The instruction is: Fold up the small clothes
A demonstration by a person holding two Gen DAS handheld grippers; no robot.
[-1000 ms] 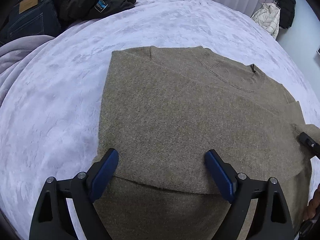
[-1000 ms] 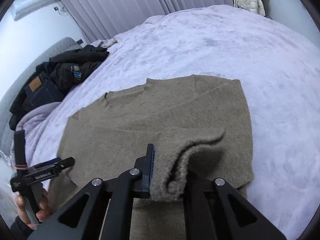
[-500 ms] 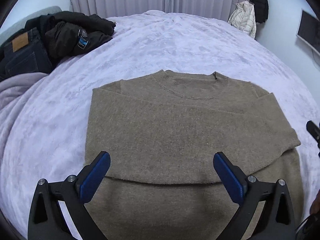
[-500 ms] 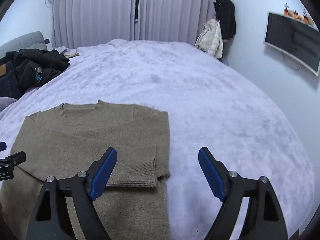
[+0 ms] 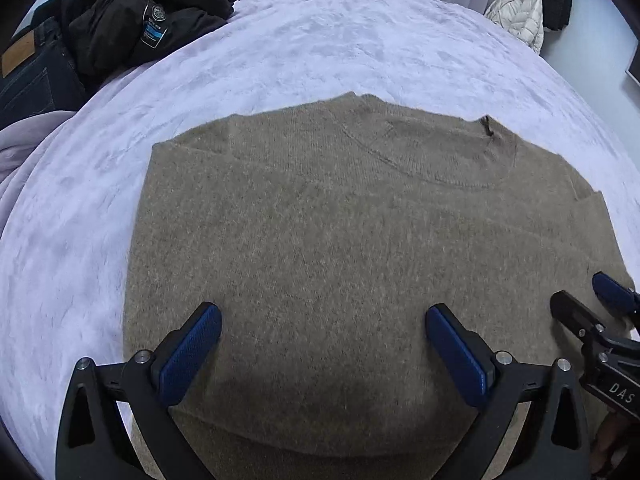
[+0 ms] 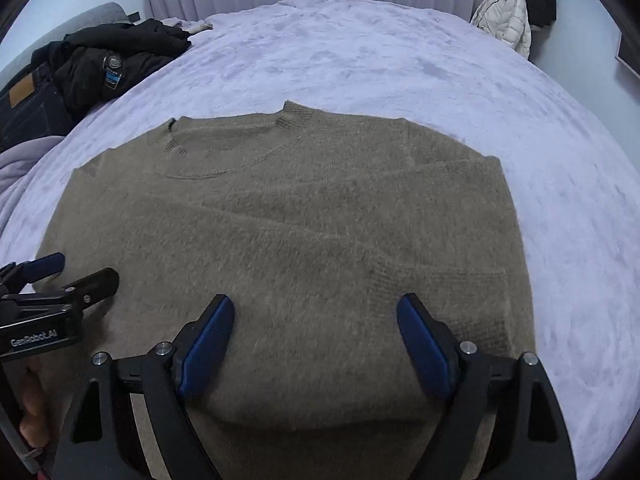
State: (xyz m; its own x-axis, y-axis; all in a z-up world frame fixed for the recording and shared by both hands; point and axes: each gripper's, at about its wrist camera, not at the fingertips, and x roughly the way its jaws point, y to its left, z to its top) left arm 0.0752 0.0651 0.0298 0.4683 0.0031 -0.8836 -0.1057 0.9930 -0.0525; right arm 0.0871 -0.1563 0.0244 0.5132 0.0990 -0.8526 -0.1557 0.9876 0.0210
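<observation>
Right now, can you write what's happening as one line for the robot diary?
step: sleeves folded in | sweater: flat on bed | left gripper: open, empty | right gripper: open, empty | next: maybe fold hem up

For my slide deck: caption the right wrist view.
Open right gripper above a brown sweater on a bed.

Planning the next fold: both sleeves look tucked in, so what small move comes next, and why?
Probably lower both open hand-held grippers, left and right, to the near edge of the olive sweater to fold it toward the collar; neither holds fabric.
</observation>
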